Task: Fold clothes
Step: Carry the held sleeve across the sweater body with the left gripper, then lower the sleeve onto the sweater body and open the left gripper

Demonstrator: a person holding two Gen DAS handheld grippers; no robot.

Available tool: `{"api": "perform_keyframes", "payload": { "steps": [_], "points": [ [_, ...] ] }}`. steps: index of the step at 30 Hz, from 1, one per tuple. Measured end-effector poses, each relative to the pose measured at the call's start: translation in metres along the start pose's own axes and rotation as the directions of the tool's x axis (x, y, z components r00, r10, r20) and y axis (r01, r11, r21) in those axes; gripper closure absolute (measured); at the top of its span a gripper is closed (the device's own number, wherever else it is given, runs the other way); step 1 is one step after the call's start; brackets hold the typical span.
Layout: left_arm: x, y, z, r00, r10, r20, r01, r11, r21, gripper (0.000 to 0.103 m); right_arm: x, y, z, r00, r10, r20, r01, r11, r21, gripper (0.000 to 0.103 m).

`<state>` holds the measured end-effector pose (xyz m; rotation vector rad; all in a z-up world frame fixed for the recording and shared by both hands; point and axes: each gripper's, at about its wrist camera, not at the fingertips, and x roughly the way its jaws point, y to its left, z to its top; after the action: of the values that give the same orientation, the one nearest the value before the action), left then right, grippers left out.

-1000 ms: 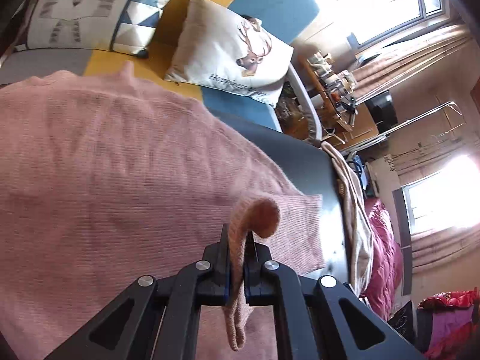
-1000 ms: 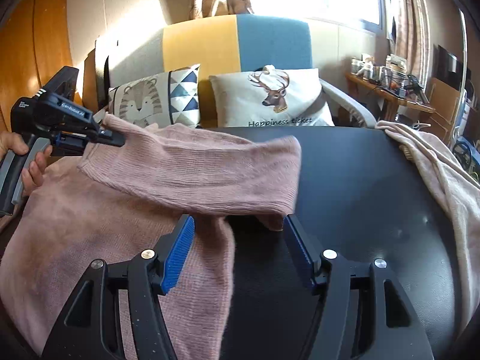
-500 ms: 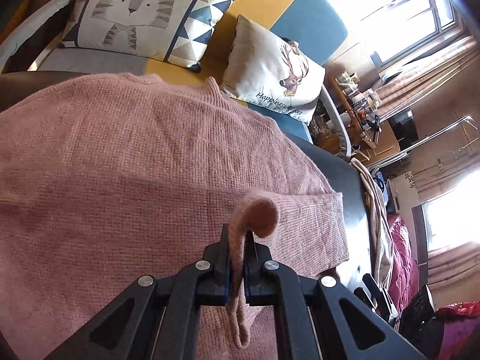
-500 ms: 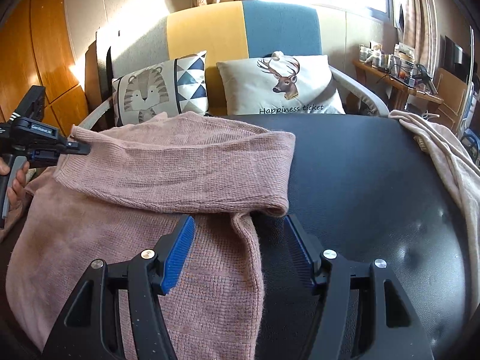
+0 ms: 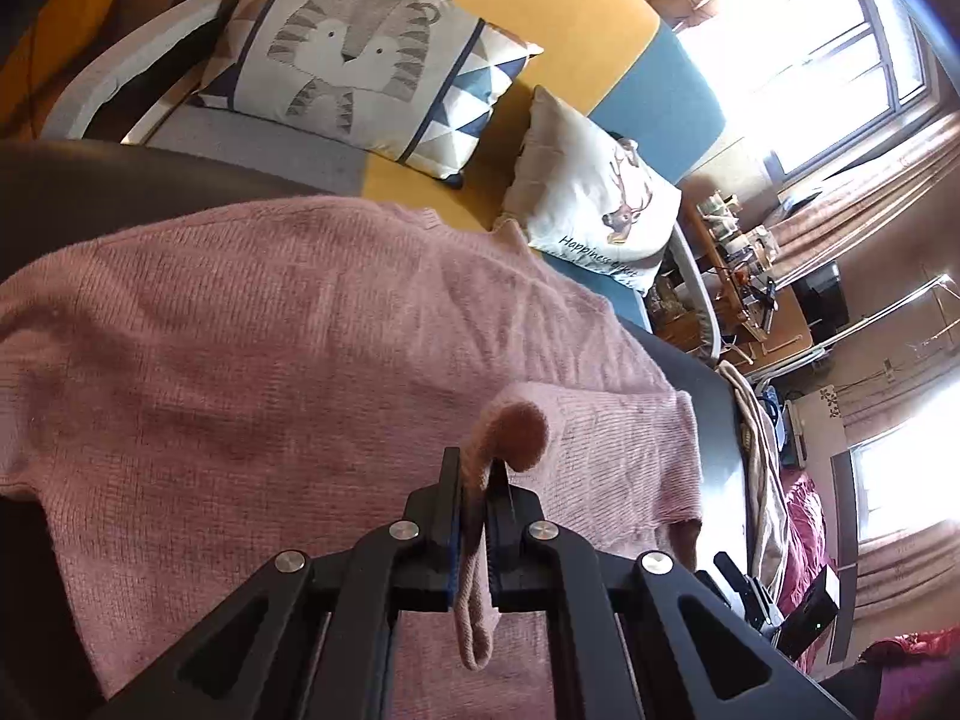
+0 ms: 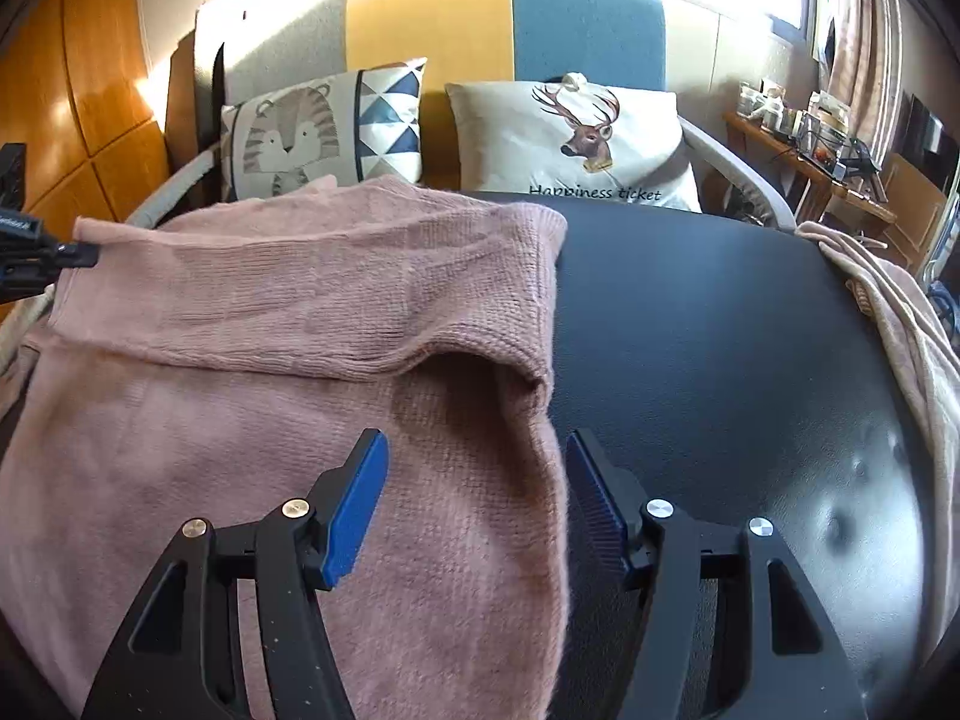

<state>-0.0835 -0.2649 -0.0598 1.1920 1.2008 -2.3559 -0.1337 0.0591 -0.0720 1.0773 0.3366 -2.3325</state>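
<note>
Taking the pink knit sweater (image 6: 288, 396) as the landmark: it lies spread over the left half of the dark table (image 6: 708, 324), with its near part reaching toward the camera and a sleeve (image 6: 336, 294) folded back across its body. At the sweater's far left edge the left gripper (image 5: 474, 498) has its jaws pinched tight on the sleeve's cuff (image 5: 516, 429), a loop of knit hanging out below the pads; the grip looks meant to carry the sleeve across the body so it lies flat inside the sweater's outline. Over the sweater's near right edge hangs the right gripper (image 6: 474, 492), jaws standing wide with the sweater's side seam between them but the blue pads (image 6: 354, 510) pressing on nothing, probably waiting to steady or take that edge. Beyond the sweater sit a tiger cushion (image 6: 318, 132) and a deer cushion (image 6: 576, 138) on the sofa. Well to the sweater's right, a beige garment (image 6: 900, 324) drapes over the table's edge, likely awaiting its turn.
</note>
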Motion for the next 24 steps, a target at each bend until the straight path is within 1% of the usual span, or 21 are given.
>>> {"api": "perform_keyframes", "payload": {
  "steps": [3,6,9,11,13,16,18,19,21,22,24],
  "points": [
    [0.009,0.01,-0.004,1.0,0.02,-0.016,-0.02,1.0,-0.009,0.098,0.017,-0.013,0.009,0.999,-0.042,-0.02,0.042,0.999,0.001,0.038],
    [0.017,0.017,-0.004,0.998,0.062,-0.023,-0.062,0.998,0.006,0.098,0.021,-0.027,0.017,0.999,-0.029,-0.016,0.03,0.997,0.069,0.038],
    [0.022,0.024,-0.003,0.986,0.163,-0.015,-0.162,0.985,0.062,0.096,0.012,-0.035,0.025,0.999,0.005,0.032,-0.009,0.991,0.134,0.038],
    [0.023,0.027,-0.005,0.979,0.206,-0.01,-0.204,0.974,0.096,0.096,0.009,-0.032,0.032,0.996,0.063,0.06,-0.072,0.986,0.147,0.038],
    [0.024,0.028,-0.008,0.971,0.241,-0.001,-0.238,0.963,0.126,0.095,0.009,-0.027,0.04,0.988,0.131,0.079,-0.141,0.978,0.152,0.038],
    [0.018,0.022,-0.01,0.967,0.254,0.03,-0.256,0.955,0.149,0.095,0.02,-0.004,0.055,0.972,0.225,0.067,-0.231,0.966,0.115,0.038],
    [0.016,0.01,-0.01,0.97,0.239,0.049,-0.244,0.955,0.169,0.095,0.03,0.009,0.061,0.963,0.266,0.045,-0.269,0.959,0.084,0.038],
    [0.016,0.003,-0.01,0.971,0.232,0.058,-0.239,0.953,0.188,0.094,0.037,0.014,0.062,0.962,0.27,0.027,-0.272,0.96,0.073,0.038],
    [0.021,-0.016,-0.011,0.973,0.219,0.076,-0.231,0.942,0.245,0.088,0.052,0.016,0.063,0.97,0.242,-0.021,-0.24,0.969,0.062,0.038],
    [0.026,-0.025,-0.012,0.973,0.216,0.081,-0.23,0.933,0.276,0.087,0.06,0.012,0.061,0.974,0.219,-0.052,-0.215,0.974,0.067,0.038],
    [0.043,-0.036,-0.015,0.97,0.233,0.07,-0.243,0.916,0.32,0.087,0.072,0.002,0.056,0.979,0.179,-0.093,-0.172,0.982,0.079,0.038]
  ]
}}
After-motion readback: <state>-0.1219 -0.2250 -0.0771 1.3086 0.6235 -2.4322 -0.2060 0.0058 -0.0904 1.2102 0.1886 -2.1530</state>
